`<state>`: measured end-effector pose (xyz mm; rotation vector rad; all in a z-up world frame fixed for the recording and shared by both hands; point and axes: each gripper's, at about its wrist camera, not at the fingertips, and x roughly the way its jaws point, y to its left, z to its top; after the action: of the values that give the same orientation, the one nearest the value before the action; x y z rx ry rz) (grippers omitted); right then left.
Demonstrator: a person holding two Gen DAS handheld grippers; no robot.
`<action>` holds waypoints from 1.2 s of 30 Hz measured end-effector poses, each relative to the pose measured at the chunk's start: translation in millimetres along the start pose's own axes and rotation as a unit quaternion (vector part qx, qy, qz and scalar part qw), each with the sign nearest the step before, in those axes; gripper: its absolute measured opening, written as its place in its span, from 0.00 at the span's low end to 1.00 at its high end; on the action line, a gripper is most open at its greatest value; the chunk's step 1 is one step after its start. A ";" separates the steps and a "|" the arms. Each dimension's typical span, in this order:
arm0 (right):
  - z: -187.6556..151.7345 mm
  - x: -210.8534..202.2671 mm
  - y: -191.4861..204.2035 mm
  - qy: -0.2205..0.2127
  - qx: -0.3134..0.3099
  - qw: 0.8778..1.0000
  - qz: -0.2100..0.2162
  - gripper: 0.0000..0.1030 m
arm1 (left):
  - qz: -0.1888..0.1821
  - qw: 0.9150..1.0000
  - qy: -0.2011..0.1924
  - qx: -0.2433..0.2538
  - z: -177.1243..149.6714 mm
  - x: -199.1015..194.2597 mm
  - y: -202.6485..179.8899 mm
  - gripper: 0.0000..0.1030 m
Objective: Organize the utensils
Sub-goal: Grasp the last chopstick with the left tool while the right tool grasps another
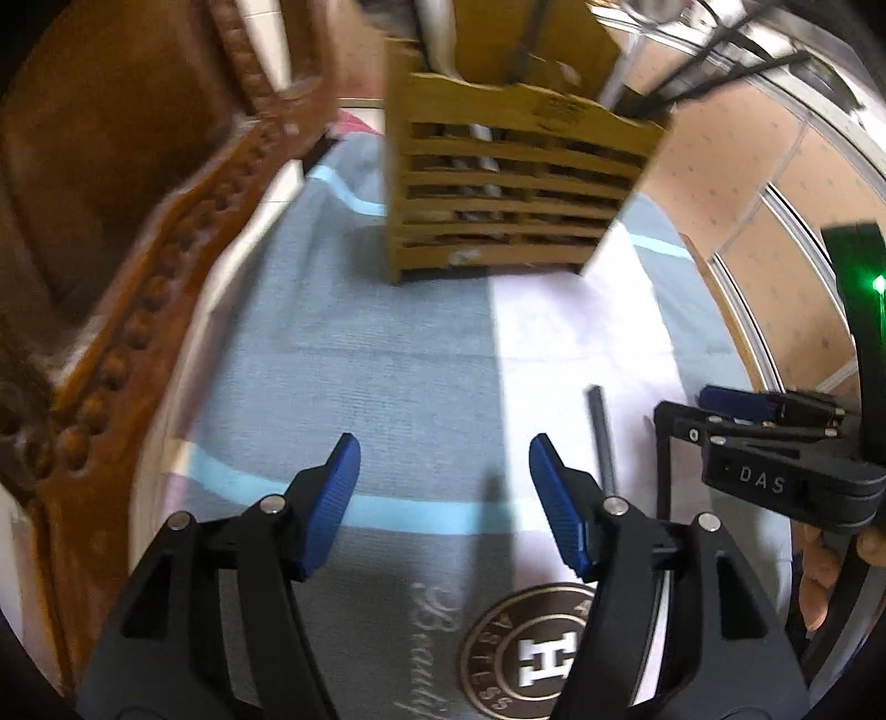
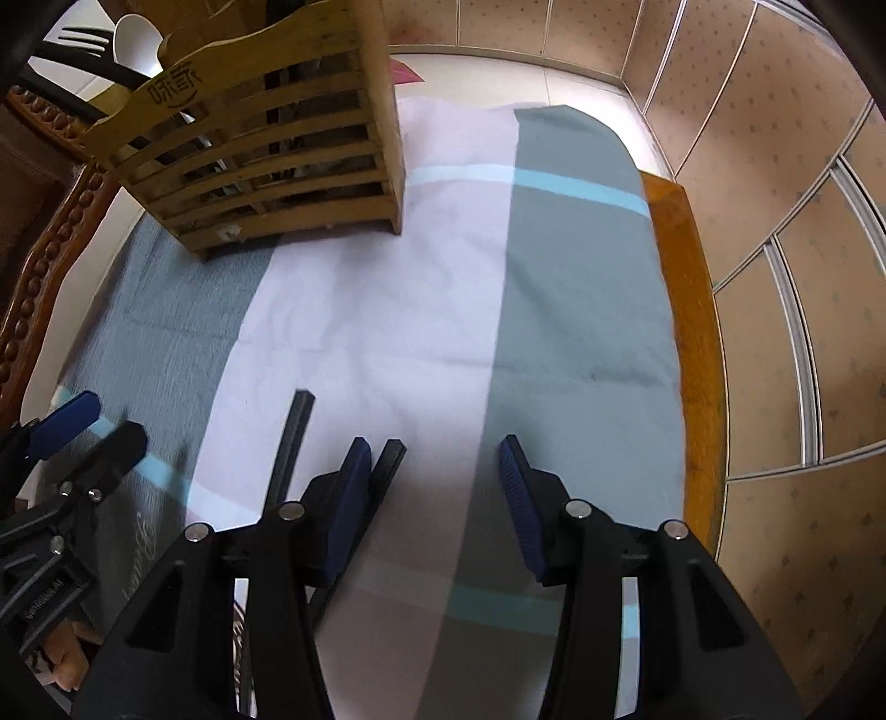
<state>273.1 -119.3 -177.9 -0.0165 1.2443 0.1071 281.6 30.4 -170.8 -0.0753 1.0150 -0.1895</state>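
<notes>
- We hold the left gripper [image 1: 443,498] with its jaws spread and nothing between them; only the striped cloth [image 1: 387,360] shows below the blue pads.
- We hold the right gripper [image 2: 432,498] with its jaws likewise apart and empty; bare cloth lies in the gap.
- The two dark chopsticks [image 2: 293,443] lie on the cloth, just outside the right gripper's left finger and partly hidden under it. In the left wrist view only one stick [image 1: 603,437] is clear, between the two grippers.
- The slatted wooden holder [image 2: 266,144] stands upright at the far end of the cloth, well apart from the sticks, already loaded with a fork [image 2: 83,41] and a white spoon [image 2: 135,36].
- Risk: closing the right jaws where they stand would likely catch nothing, since the sticks lie beside the gap, not in it.
- Risk: the left finger of the right gripper could press onto a stick and roll or flick it off line.
- Risk: thin, smooth sticks may pivot in the pads if pinched near one end, or only one of the pair may be taken.
- Risk: the two grippers stand near each other and could collide around the sticks.
- Risk: dragging pads may bunch the cloth and shift the holder.
</notes>
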 end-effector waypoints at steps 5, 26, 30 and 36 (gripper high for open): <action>7.7 -13.0 -22.8 -0.018 0.031 0.999 -0.013 0.46 | -0.023 0.998 0.026 0.048 9.2 18.3 -33.9 0.62; 7.0 -11.3 -22.2 -0.020 0.053 0.996 0.065 0.46 | -0.002 0.996 0.070 0.046 5.4 32.8 -20.0 0.37; 5.2 -3.9 -8.0 -0.006 0.038 0.998 0.059 0.46 | 0.000 0.997 0.069 0.043 7.7 33.7 -18.0 0.43; 3.9 2.7 1.3 -0.005 0.021 0.999 0.035 0.46 | 0.021 0.996 0.067 0.055 15.1 47.4 -32.2 0.52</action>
<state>277.5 -117.5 -179.1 0.0639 1.2380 0.1427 314.8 -10.6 -197.6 0.0592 1.1366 -0.2127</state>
